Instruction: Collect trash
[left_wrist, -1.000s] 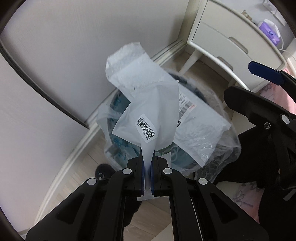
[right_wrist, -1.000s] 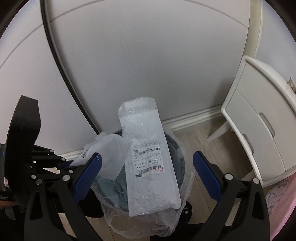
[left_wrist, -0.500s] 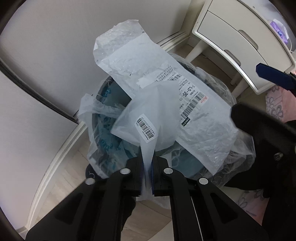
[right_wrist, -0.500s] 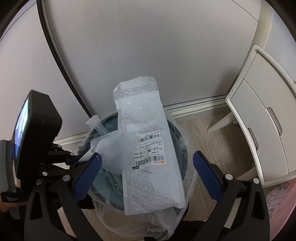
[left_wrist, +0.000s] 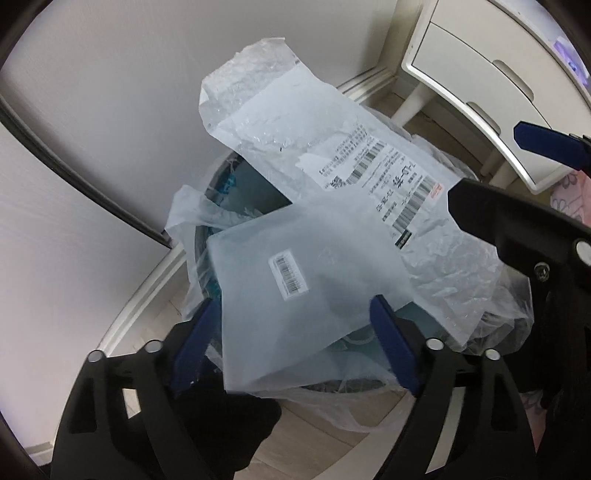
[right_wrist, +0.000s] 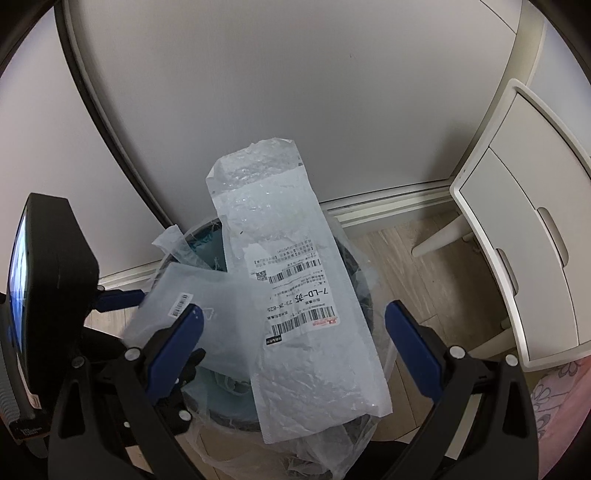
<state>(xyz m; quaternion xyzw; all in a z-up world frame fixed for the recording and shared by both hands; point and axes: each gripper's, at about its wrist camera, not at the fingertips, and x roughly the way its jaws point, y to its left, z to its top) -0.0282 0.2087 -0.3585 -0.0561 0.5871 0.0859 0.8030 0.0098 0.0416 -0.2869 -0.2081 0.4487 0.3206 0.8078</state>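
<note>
A trash bin (left_wrist: 201, 254) with a clear liner stands on the floor by the wall. A long bubble mailer (left_wrist: 332, 155) with printed labels lies across its top. A small frosted plastic bag (left_wrist: 266, 314) with a barcode sticker lies loose over the bin's near side. My left gripper (left_wrist: 291, 306) hangs above it with its jaws opening, the bag between the blue fingers with neither pad pressing on it. My right gripper (right_wrist: 293, 308) is open over the mailer (right_wrist: 295, 258) and the bin (right_wrist: 365, 295), holding nothing. The small bag (right_wrist: 221, 332) shows at its left.
A white nightstand (right_wrist: 517, 240) with drawers stands right of the bin on the wooden floor. A pale wall and baseboard (right_wrist: 388, 206) run close behind the bin. The left gripper's body (right_wrist: 55, 277) fills the left of the right wrist view.
My left gripper was shut on the small bag's edge and has opened; the bag dropped flat onto the bin. Both grippers came down closer to the bin.
</note>
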